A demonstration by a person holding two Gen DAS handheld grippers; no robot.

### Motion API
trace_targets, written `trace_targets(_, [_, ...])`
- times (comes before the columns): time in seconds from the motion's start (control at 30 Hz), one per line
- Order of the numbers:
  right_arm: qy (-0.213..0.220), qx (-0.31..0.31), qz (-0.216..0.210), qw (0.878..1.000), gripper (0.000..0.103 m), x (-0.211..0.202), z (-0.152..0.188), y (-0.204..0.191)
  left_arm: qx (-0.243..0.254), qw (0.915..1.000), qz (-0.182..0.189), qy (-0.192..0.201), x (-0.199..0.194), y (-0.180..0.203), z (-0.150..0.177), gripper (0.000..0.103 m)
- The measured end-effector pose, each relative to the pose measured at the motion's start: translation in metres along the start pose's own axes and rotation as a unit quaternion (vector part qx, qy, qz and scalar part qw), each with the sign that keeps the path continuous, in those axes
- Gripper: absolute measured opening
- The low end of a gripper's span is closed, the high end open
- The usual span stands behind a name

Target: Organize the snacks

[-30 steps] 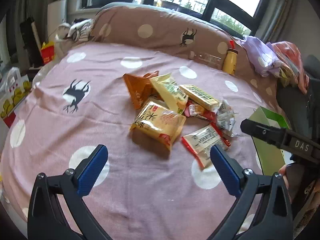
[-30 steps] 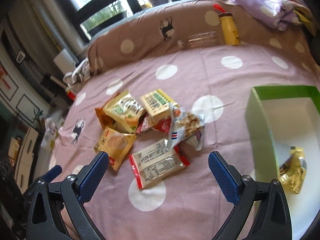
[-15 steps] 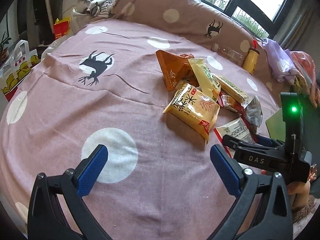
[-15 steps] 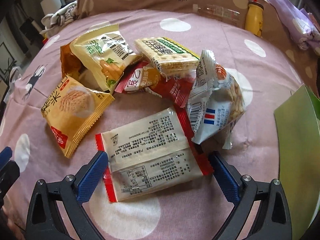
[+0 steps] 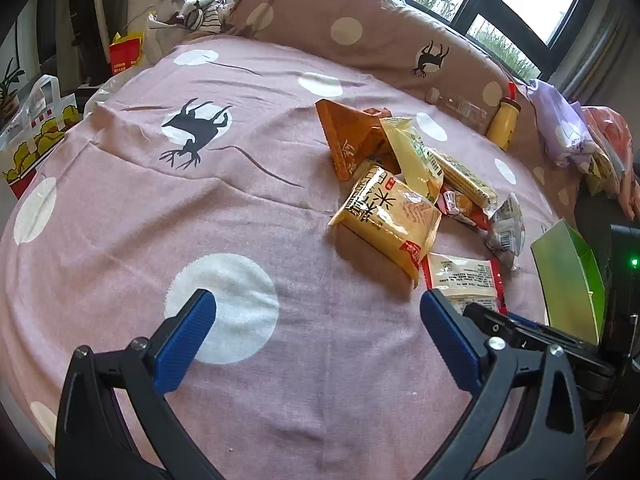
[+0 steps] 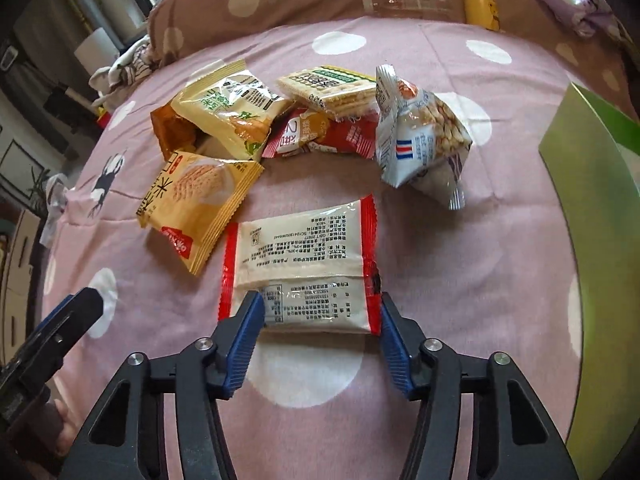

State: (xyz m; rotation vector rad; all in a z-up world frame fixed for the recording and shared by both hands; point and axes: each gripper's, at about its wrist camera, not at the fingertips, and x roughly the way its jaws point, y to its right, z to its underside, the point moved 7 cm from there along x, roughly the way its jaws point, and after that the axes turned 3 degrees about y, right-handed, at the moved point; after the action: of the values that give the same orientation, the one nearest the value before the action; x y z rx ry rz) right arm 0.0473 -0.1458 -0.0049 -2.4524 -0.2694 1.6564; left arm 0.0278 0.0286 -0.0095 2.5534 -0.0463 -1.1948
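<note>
I'm closing my right gripper [image 6: 320, 320] on the red-edged packet [image 6: 304, 264], nearest the green box [image 6: 592, 184], pads meeting its sides, while my left gripper [image 5: 316, 336] waits wide, holding nothing.

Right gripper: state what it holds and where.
Right gripper is closing on the red-edged white snack packet, pads at its near end's two sides. Left gripper holds nothing.

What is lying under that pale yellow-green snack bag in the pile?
An orange packet pokes out beneath the yellow-green bag, and a red wrapper sits at its edge. Anything deeper underneath is covered.
</note>
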Motion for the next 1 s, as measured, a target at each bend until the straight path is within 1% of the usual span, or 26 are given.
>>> trace_targets(0.13, [-0.015,0.0,-0.014,1.0,0.052,-0.003,0.008,-0.009,0.001,1.0,0.0,0.0,0.0,0.002,0.001,0.102])
trace_targets(0.23, [-0.03,0.028,-0.061,0.997,0.053,-0.007,0.006,-0.012,-0.001,1.0,0.0,-0.002,0.001,0.002,0.002,0.102])
trace_targets(0.27, [-0.029,0.035,-0.07,0.997,0.053,-0.009,0.005,-0.01,-0.002,1.0,0.001,-0.004,0.001,0.002,0.002,0.102])
trace_targets(0.33, [-0.013,0.038,-0.067,0.997,0.058,-0.017,-0.001,-0.003,-0.005,0.9999,0.008,-0.009,0.002,0.004,0.003,0.102])
trace_targets(0.4, [0.009,0.049,-0.061,0.997,0.073,-0.026,-0.005,0.007,-0.006,0.9996,0.023,-0.016,0.003,0.01,0.003,0.102])
trace_targets(0.47, [0.025,0.068,-0.062,0.995,0.076,-0.03,-0.011,0.018,0.001,0.9989,0.041,-0.025,0.006,0.019,0.005,0.101])
trace_targets(0.57, [0.028,0.095,-0.055,0.994,0.076,-0.03,-0.014,0.036,0.021,0.9971,0.061,-0.04,0.012,0.037,0.008,0.099])
trace_targets(0.63, [0.028,0.109,-0.052,0.992,0.076,-0.029,-0.016,0.044,0.04,0.9944,0.079,-0.057,0.018,0.051,0.01,0.096])
trace_targets(0.7, [0.031,0.122,-0.056,0.99,0.076,-0.029,-0.018,0.051,0.061,0.9916,0.086,-0.074,0.022,0.064,0.012,0.093])
trace_targets(0.77, [0.029,0.135,-0.064,0.988,0.076,-0.027,-0.02,0.055,0.091,0.989,0.079,-0.086,0.027,0.076,0.012,0.092])
trace_targets(0.9, [0.019,0.157,-0.088,0.984,0.076,-0.022,-0.019,0.06,0.148,0.9822,0.061,-0.098,0.036,0.095,0.007,0.092])
trace_targets(1.0, [0.016,0.171,-0.105,0.98,0.076,-0.02,-0.018,0.062,0.165,0.9792,0.056,-0.104,0.046,0.097,0.008,0.092])
